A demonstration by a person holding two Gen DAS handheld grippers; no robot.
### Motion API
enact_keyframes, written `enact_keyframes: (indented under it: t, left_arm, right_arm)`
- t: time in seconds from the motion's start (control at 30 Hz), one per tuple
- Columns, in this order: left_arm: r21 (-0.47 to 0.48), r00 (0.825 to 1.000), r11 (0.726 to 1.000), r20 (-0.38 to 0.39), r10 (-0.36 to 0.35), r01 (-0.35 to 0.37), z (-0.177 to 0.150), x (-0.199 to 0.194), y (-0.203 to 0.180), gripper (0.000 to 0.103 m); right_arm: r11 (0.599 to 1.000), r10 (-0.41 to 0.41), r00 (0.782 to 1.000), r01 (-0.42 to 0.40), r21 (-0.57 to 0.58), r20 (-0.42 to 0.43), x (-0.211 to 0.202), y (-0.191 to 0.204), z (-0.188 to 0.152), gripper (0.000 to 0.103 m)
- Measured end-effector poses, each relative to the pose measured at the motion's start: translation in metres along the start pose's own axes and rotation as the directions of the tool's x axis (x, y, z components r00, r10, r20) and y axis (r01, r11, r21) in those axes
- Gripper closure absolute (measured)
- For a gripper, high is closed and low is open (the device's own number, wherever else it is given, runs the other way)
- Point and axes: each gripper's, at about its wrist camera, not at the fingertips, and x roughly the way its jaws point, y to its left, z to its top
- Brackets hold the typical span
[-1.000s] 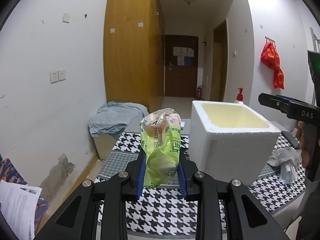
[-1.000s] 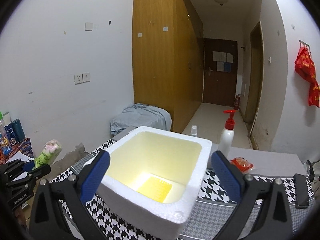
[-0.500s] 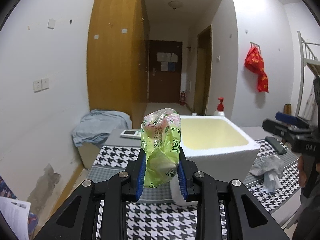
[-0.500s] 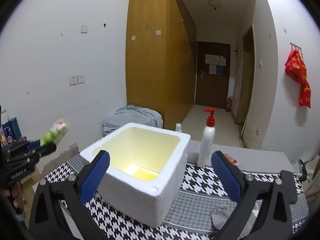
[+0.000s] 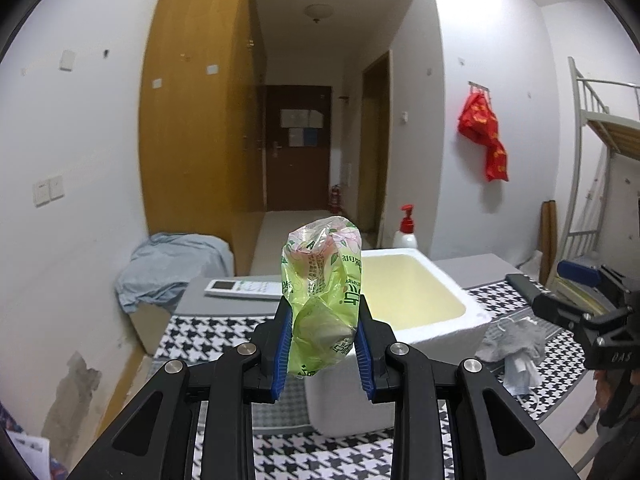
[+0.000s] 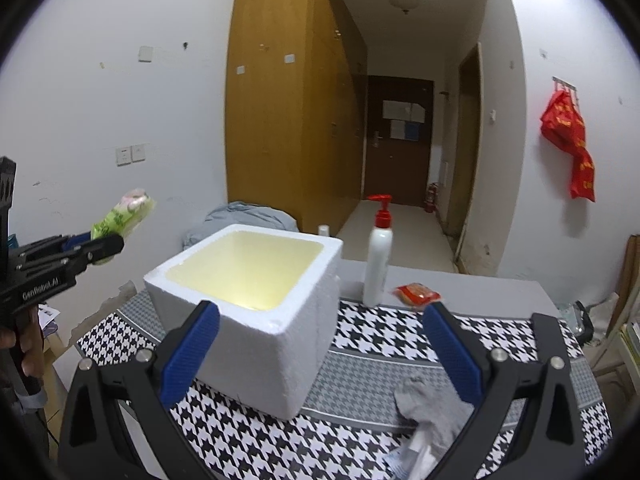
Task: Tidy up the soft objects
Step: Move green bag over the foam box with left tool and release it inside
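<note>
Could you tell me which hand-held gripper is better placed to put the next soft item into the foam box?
Left. The left hand-held gripper already clamps the green tissue pack beside the foam box. The right hand-held gripper is open and empty, above the grey sock.

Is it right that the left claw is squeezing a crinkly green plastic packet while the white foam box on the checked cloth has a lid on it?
Not quite. The left claw does squeeze the crinkly green plastic packet, but the white foam box on the checked cloth has no lid. The right wrist view looks straight into its open, yellowish inside.
</note>
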Motion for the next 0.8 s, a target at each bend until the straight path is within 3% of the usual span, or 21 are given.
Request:
enact_keyframes:
  t: [0.43,0.8]
  left_arm:
    - [0.048,0.994,0.994,-0.052,-0.095,0.098,0.013,0.037,-0.024,0.073]
    - [0.05,0.988,0.991,-0.105,-0.117,0.123,0.019,0.069,-0.032,0.073]
  right_arm:
    - [0.992,-0.111,0.993,0.113,0.055,-0.024,-0.017,-0.026,-0.024,0.0]
    - [0.978,-0.188,0.981,0.191,0.083,-0.047,-0.027,-0.045,-0.036,0.0]
